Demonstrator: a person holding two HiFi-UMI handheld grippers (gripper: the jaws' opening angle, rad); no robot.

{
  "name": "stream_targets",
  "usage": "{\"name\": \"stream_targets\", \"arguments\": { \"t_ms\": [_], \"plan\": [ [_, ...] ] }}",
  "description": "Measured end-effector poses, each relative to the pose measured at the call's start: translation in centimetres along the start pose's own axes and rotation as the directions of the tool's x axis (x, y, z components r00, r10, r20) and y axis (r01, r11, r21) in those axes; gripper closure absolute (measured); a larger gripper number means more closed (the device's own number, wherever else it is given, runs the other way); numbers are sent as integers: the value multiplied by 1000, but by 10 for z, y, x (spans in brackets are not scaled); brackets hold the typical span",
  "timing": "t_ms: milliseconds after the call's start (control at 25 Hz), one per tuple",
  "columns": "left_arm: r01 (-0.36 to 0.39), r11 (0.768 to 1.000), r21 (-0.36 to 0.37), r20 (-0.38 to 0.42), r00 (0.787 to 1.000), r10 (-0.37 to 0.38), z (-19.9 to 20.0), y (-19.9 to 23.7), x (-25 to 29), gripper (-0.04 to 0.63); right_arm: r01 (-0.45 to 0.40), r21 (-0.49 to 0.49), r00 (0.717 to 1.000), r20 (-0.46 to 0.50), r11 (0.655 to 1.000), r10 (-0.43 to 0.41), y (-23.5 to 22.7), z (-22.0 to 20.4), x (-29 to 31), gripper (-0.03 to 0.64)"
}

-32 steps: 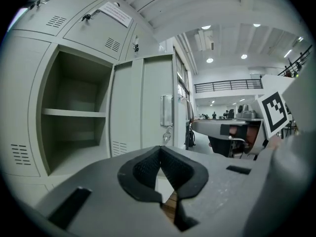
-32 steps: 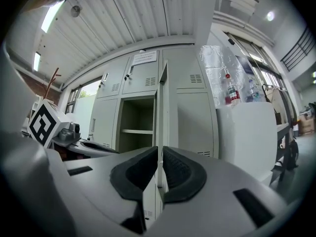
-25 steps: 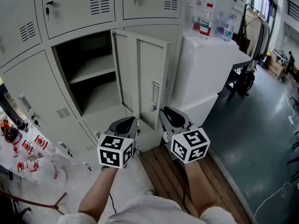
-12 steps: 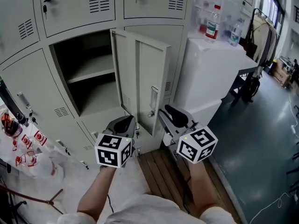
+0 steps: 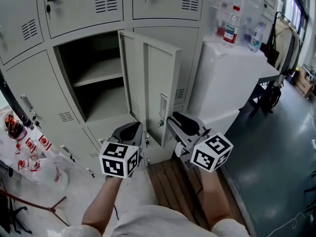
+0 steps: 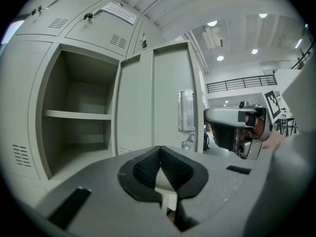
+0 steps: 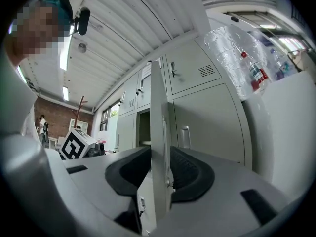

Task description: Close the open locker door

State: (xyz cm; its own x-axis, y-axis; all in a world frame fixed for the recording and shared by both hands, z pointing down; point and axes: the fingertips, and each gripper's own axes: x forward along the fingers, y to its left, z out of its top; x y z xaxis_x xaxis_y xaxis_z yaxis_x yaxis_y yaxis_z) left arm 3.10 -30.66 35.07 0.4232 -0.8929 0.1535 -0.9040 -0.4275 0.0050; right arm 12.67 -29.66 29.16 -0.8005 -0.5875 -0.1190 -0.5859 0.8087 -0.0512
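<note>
1. Surroundings
- A bank of pale grey steel lockers [image 5: 29, 98] fills the upper left of the head view.
- A tall white rectangular cabinet [image 5: 232, 83] stands just beside the lockers on the right. A clear plastic bottle with a red label [image 5: 230, 29] stands on top of it.
- A dark teal floor [image 5: 276, 147] lies to the right, and a strip of brown wooden planks [image 5: 168, 181] runs in front of the lockers.
- A clear plastic bag [image 5: 34, 162] with red-and-white contents lies at lower left.

2. Task item
- The open locker door [image 5: 153, 83] is a pale grey steel panel with folded edges. It is hinged at the right side of its compartment [image 5: 94, 73] and swung out towards the person.
- One shelf [image 5: 96, 72] crosses the compartment.
- An upright rectangular handle [image 5: 162, 105] sits near the door's free edge.

3. Grippers
- The right gripper [image 5: 178, 120] is at the free edge, below the handle. Its jaws have just been opening. They stand apart with the door edge between them, not clamped on it [image 7: 159, 167].
- The left gripper [image 5: 131, 129] is held low, left of the door. Its jaws are together at the tips with nothing between them [image 6: 159, 149].
</note>
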Motion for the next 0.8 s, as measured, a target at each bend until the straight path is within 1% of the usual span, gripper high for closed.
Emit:
{"name": "stream_targets", "arguments": {
  "t_ms": [280, 680, 800],
  "plan": [
    [-30, 999, -21, -10, 1000, 30, -10, 8, -5, 589, -16, -4, 1000, 17, 1000, 16, 2, 1, 1, 520],
    [-70, 997, -31, -23, 997, 69, -21, 18, -14, 589, -133, -1, 991, 6, 991, 133, 30, -2, 12, 519],
    [-81, 996, -28, -22, 997, 80, -21, 21, -16, 589, -164, -7, 986, 8, 986, 164, 39, -3, 17, 489]
  ]
}}
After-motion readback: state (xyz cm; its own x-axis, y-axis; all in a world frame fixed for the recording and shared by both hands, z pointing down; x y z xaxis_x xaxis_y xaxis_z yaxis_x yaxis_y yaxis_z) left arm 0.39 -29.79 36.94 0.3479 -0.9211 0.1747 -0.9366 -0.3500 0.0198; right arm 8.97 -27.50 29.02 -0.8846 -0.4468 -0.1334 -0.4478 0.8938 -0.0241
